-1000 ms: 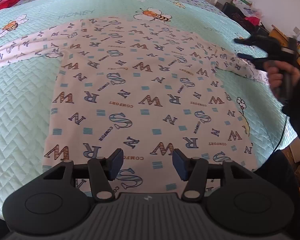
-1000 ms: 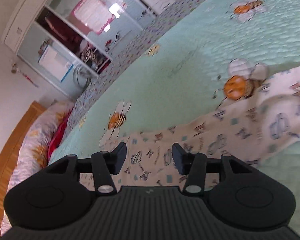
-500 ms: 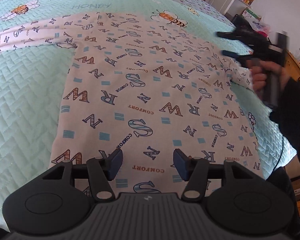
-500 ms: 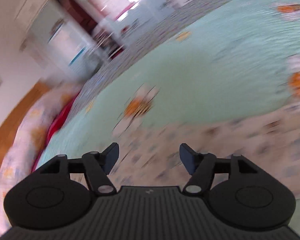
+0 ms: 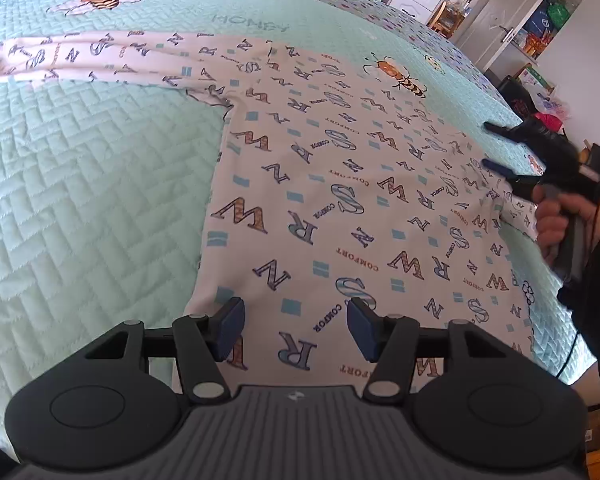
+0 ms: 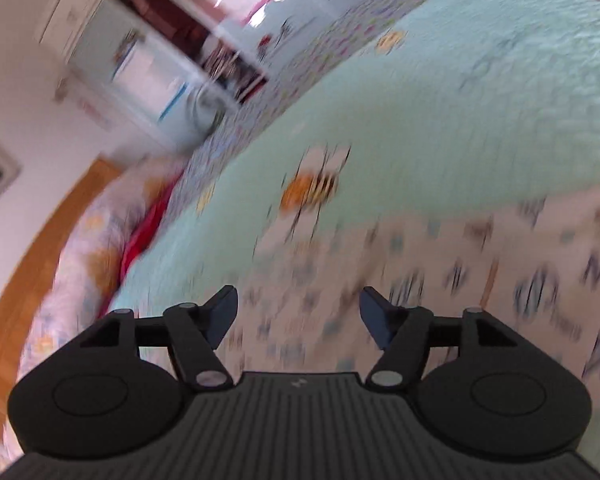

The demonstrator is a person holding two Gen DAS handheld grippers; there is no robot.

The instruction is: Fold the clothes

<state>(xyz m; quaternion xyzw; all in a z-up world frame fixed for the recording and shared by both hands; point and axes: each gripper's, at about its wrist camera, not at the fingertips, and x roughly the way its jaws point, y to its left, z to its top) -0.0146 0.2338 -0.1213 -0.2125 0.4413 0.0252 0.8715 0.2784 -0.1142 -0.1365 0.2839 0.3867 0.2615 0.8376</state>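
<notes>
On the mint quilted bedspread (image 5: 80, 184), a long-sleeved letter-print shirt (image 5: 340, 184) lies spread flat, one sleeve (image 5: 80, 56) stretched out to the left, a layout that exposes its edges for folding. The left gripper (image 5: 296, 328) hovers over the near hem with jaws apart and nothing between them, apparently placed to take that edge. The right gripper (image 5: 496, 148), held in a hand (image 5: 556, 220), hangs above the opposite shoulder and sleeve region, its jaws likewise spread and empty; its own view is blurred, showing only printed cloth beneath. Judging by this symmetrical stance, no fold has begun.
</notes>
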